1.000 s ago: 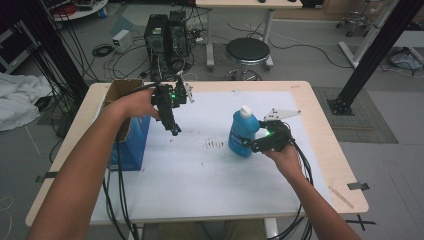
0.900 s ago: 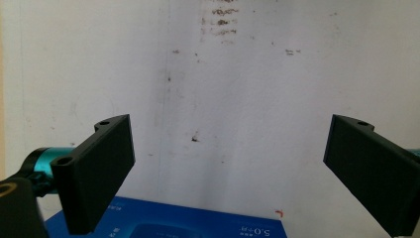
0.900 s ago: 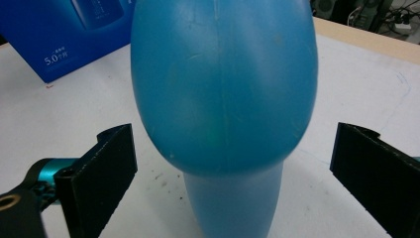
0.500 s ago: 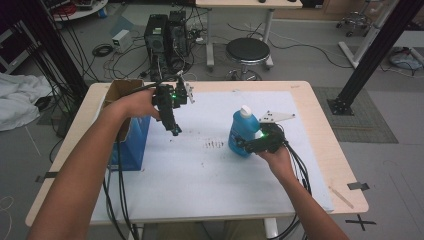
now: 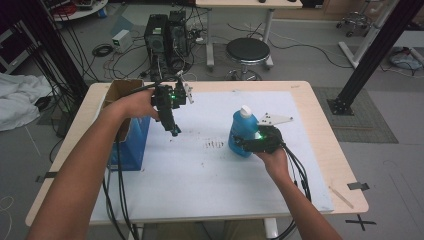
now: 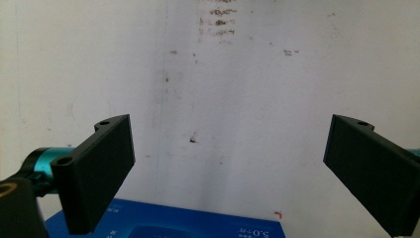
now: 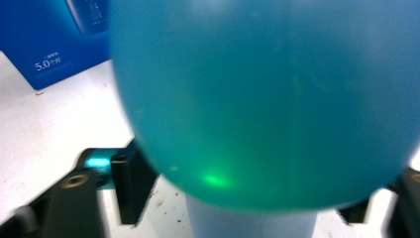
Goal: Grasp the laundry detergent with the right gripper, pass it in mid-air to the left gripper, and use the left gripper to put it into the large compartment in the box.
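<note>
From the high view, the left gripper is hanging above the white sheet near the table's far left corner, its jaws pointing down at the paper, just beside an open blue box standing by the left edge; the right gripper is sitting toward the right half of the sheet, pressed up to a blue bottle with a white cap (upright, rounded, tapering to the neck); the left gripper view is looking between two flat, matte black jaws standing wide apart with nothing between them, and it is showing what the high view is blurring, namely the smudged, speckled paper, a dark scuffed patch and the box's glossy top edge with inverted print reading "5.0" beside characters too small to read; the right gripper view is showing the bottle as a translucent teal bulge with a green glint, sitting between the jaws, though whether they are clamping it cannot be told; behind it the box is carrying white print, "5.0" and small unreadable characters.
</note>
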